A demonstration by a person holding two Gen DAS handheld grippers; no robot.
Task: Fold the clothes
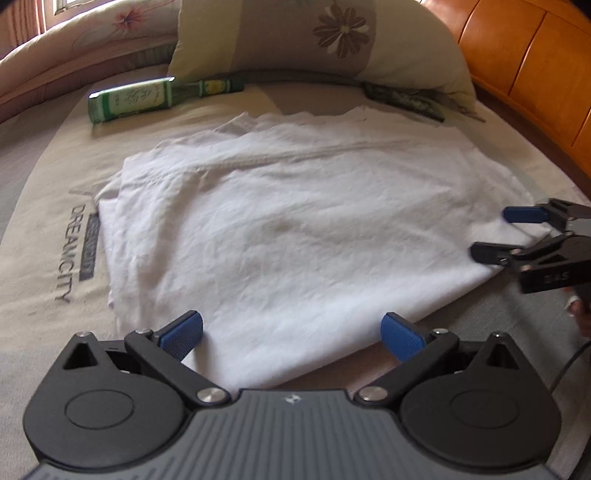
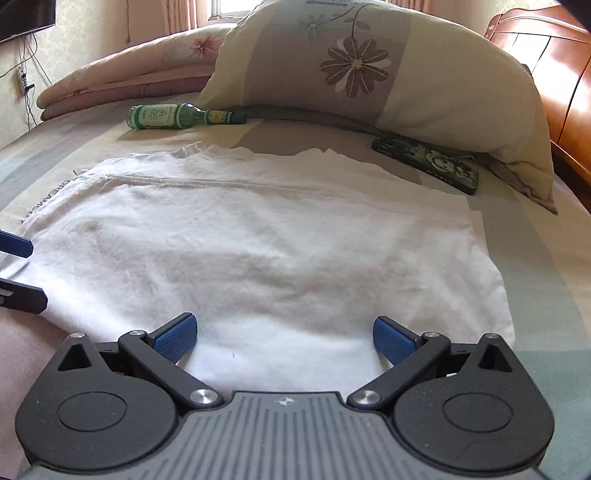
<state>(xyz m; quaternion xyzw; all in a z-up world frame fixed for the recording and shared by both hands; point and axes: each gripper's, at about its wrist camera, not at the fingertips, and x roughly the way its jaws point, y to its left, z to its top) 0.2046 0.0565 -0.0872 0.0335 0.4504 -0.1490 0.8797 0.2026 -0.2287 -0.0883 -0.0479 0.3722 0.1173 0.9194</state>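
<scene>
Showing: white soft cotton garment (image 1: 280, 221), limp, light, lying flat on bed.
Grippers: left gripper (image 1: 291, 332), right gripper (image 2: 285, 334), fingers spread apart.
Hold: near hem.

Left gripper (image 1: 291, 334) low, level, jaws spread wide. Right gripper (image 2: 285, 338) likewise spread wide, level, angled toward left.

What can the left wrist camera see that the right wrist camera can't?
Only the left wrist view shows the whole right hand-held gripper, open at the white garment's edge. Only the right wrist view shows the wall-mounted screen and the cartoon picture on the dark case. Both show the garment, green bottle, flowered pillow and wooden headboard.
</scene>
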